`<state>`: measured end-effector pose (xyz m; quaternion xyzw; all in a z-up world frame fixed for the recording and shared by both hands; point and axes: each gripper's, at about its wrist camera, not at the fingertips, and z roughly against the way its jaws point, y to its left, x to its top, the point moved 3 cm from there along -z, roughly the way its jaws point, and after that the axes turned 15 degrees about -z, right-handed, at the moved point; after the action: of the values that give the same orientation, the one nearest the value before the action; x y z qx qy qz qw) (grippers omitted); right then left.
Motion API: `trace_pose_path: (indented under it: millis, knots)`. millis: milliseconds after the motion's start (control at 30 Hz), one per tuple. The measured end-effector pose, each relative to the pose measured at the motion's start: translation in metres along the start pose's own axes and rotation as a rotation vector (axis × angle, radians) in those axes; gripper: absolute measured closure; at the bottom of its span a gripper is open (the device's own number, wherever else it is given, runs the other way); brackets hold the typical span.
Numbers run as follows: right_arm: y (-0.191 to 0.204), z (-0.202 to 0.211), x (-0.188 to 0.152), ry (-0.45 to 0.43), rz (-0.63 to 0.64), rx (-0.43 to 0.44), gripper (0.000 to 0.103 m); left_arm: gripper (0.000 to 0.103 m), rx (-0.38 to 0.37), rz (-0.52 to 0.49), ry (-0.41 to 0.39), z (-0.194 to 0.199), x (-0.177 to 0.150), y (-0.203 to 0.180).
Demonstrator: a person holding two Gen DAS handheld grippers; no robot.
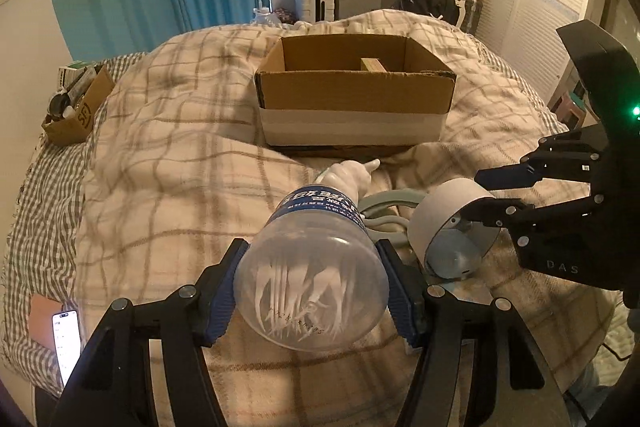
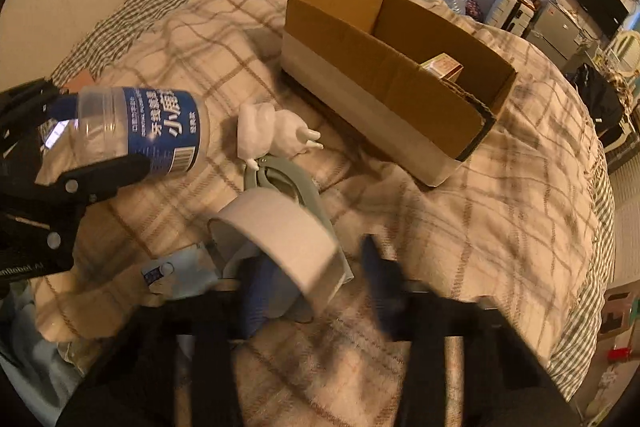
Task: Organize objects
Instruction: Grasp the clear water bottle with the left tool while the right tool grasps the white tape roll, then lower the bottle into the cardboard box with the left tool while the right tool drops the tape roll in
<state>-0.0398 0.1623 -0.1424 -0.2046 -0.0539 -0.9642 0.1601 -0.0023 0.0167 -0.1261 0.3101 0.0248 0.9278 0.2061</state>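
My left gripper is shut on a clear plastic jar with a blue label, holding it above the plaid bed; the jar also shows in the right wrist view. My right gripper stands open around a white tape roll, one finger inside the ring; the roll also shows in the left wrist view. An open cardboard box sits ahead on the bed, with a small carton inside.
A white plug adapter and a grey clamp-like tool lie between the grippers. A small box of clutter sits far left. A phone lies at the bed's left edge. A blue-white packet lies near the roll.
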Motion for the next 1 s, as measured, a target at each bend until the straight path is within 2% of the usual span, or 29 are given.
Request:
trace_pose_path:
  millis: [67, 100, 200, 533, 700, 833, 1000]
  knots:
    - [-0.002, 0.005, 0.003, -0.015, -0.01, -0.003, 0.081, 0.038, 0.002, -0.001, -0.008, 0.003, 0.003, 0.0]
    - [-0.003, 0.008, 0.004, -0.024, -0.015, 0.0, 0.088, 0.038, 0.002, -0.007, -0.014, 0.005, 0.006, 0.0]
    - [-0.009, 0.024, 0.011, -0.063, -0.033, 0.01, 0.094, 0.038, 0.004, -0.023, -0.031, 0.01, 0.014, 0.001]
    - [-0.02, 0.056, 0.042, -0.154, -0.026, -0.038, 0.098, 0.038, 0.01, -0.057, -0.081, 0.023, 0.055, 0.012]
    - [-0.025, 0.08, 0.069, -0.228, -0.02, -0.052, 0.099, 0.038, 0.013, -0.064, -0.134, 0.036, 0.093, 0.028]
    - [-0.037, 0.102, 0.101, -0.3, -0.028, -0.075, 0.099, 0.038, 0.061, -0.074, -0.185, 0.044, 0.134, 0.045]
    - [-0.058, 0.109, 0.152, -0.347, -0.07, -0.078, 0.099, 0.038, 0.088, -0.08, -0.204, 0.031, 0.19, 0.066]
